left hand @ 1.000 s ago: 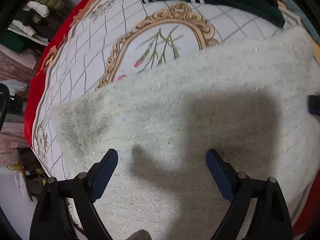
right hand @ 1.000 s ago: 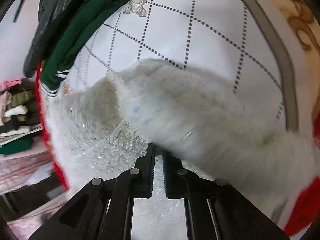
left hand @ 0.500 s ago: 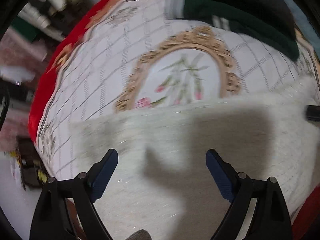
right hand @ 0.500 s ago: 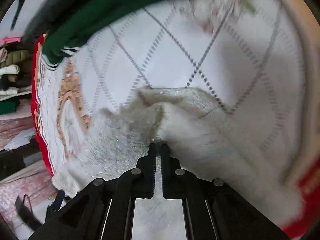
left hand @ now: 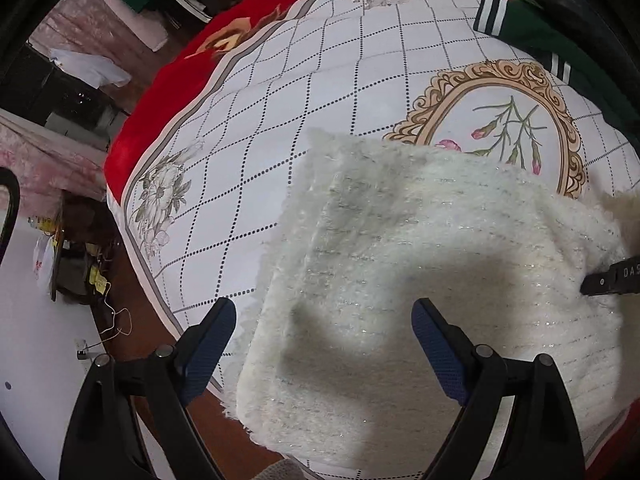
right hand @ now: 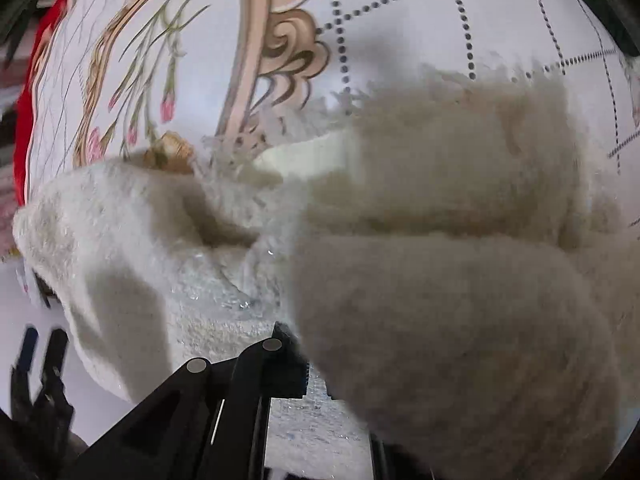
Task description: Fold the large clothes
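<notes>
A white fluffy sweater [left hand: 440, 260] lies on the patterned bedspread [left hand: 320, 92]. My left gripper [left hand: 322, 312] hangs open above its left edge, touching nothing, with one finger over the bedspread and one over the knit. At the right rim of the left wrist view, the tip of my right gripper [left hand: 612, 278] rests against the sweater. In the right wrist view, my right gripper [right hand: 298, 344] has its jaws closing on the sweater [right hand: 440, 280]. A thick lifted fold drapes over and hides its right finger. The left gripper [right hand: 40, 352] shows at the bottom left.
A dark green garment with white stripes [left hand: 520, 28] and a black garment [left hand: 568, 0] lie at the far right of the bed. The bed's red border [left hand: 160, 92] falls to the floor on the left. A low stand with clutter [left hand: 76, 264] sits there.
My left gripper has slid to the sweater's left edge, still open. My right gripper has rolled and carried a fold of the sweater over its body, toward the framed flower print.
</notes>
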